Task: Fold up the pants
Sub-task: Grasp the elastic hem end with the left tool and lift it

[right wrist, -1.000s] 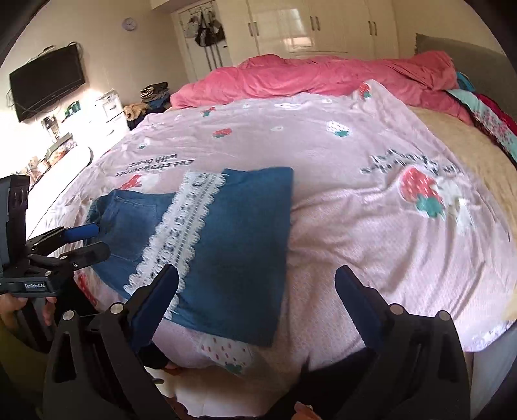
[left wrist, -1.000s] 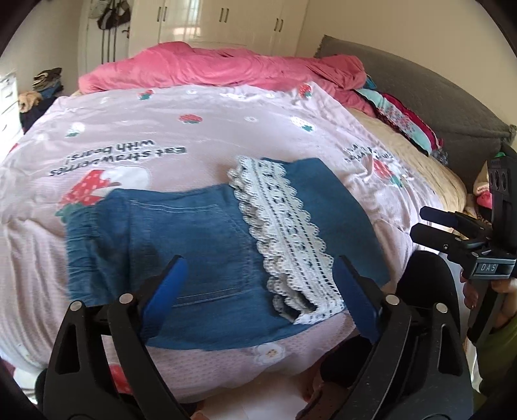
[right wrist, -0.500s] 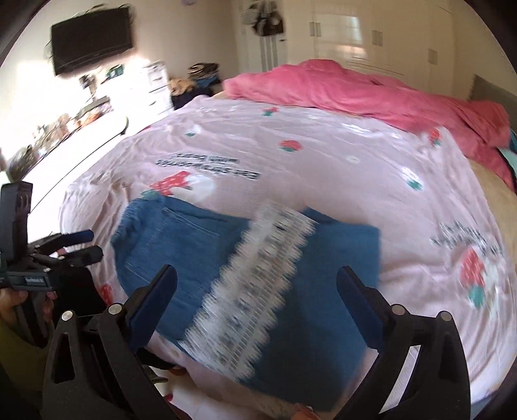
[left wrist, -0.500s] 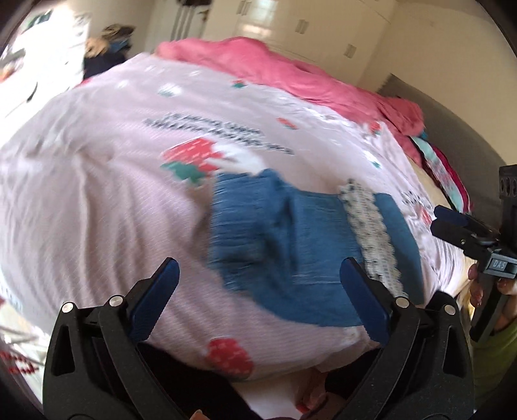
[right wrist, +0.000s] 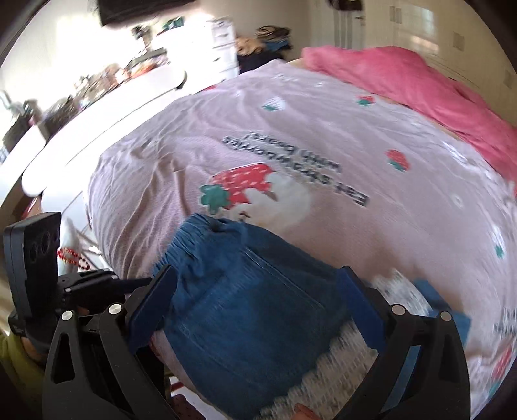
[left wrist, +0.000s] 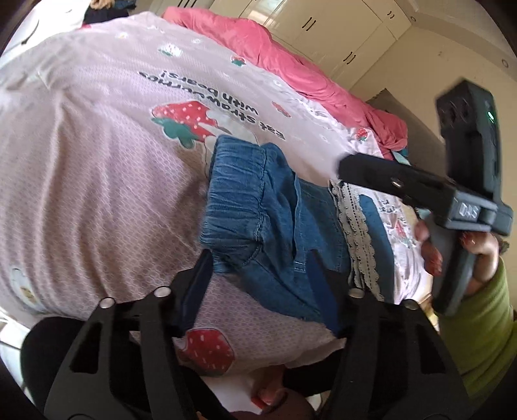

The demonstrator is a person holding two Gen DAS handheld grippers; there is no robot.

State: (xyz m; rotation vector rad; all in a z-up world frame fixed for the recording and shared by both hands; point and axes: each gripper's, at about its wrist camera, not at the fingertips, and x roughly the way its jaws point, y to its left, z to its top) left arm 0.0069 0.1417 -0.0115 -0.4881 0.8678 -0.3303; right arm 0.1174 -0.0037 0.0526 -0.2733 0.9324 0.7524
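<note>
Two grippers over folded pants [left wrist: 274,206]

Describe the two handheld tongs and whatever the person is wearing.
Both tongs, left tongs and right tongs, are black, linked frames with silver rivets and blue fingers. From the side, the right one shows a boxy black top with a green light and white lettering. The sleeve is lime green.

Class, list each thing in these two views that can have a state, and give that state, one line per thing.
Denim pants: folded, lying flat on the bed, lace hem on top.
Left gripper: jaws closing, waistband corner between them, not yet pinched.
Right gripper: jaws open over the pants.
Pink duvet: bunched up.
Wardrobe doors: closed.
</note>
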